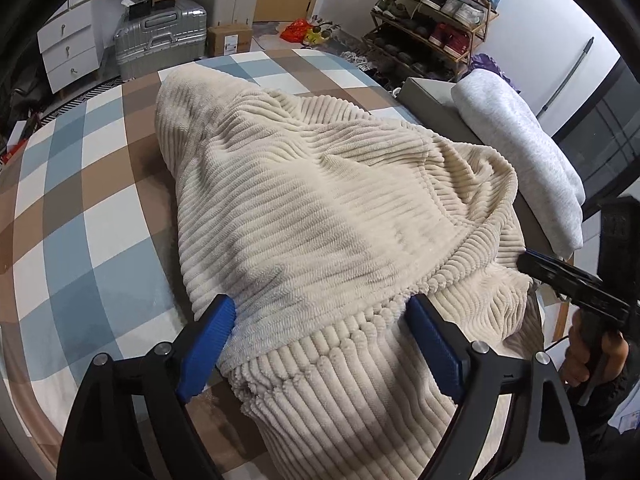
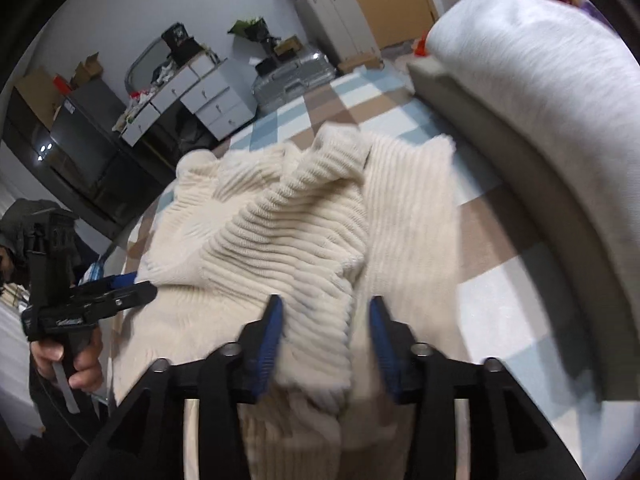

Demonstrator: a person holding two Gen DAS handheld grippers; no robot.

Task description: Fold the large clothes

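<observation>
A large cream ribbed garment lies bunched on the checked bed cover. My left gripper is open, its blue pads standing wide on either side of the garment's near ribbed hem. My right gripper is open too, with a fold of the cream garment lying between its blue pads. The right gripper also shows at the right edge of the left wrist view, its tip at the garment's right edge. The left gripper shows in the right wrist view beside the garment's left side.
A folded light grey garment lies on a grey box at the bed's right side. Beyond the bed stand a silver suitcase, white drawers, a cardboard box and a shoe rack.
</observation>
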